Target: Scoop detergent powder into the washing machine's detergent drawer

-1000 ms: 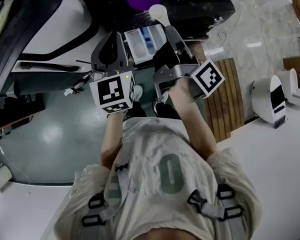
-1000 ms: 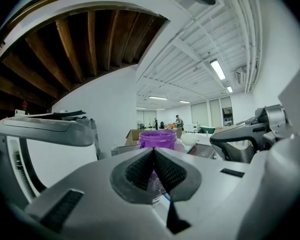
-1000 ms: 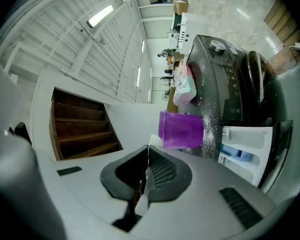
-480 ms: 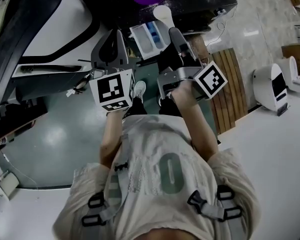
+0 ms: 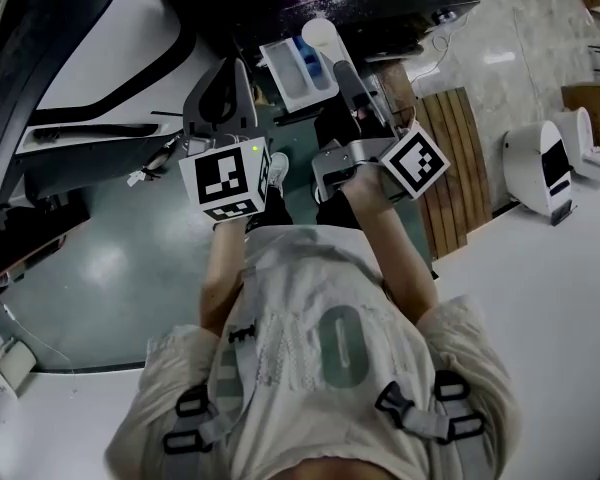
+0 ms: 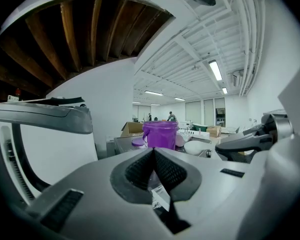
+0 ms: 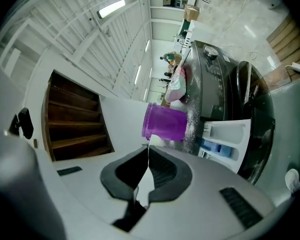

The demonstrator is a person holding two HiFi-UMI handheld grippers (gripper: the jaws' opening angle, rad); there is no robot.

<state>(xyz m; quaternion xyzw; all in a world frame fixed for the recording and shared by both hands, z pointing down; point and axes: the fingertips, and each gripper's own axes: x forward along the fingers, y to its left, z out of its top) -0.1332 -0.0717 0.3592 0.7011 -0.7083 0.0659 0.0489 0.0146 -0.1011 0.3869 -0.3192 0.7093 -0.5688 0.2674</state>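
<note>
Near drawer (image 5: 277, 68) rim: scoop (image 5: 318, 31) (pinched)

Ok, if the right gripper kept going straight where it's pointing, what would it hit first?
Probably the purple bucket on the washing machine: the right gripper points almost straight at it, and the white scoop it holds would touch first. Depth is unclear.

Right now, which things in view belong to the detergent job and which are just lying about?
Job: washing machine, its open detergent drawer, purple bucket, white scoop clamped in the right tool.

Lying about: wooden slat board on the floor, white device at the right. The left tool is shut and empty.
</note>
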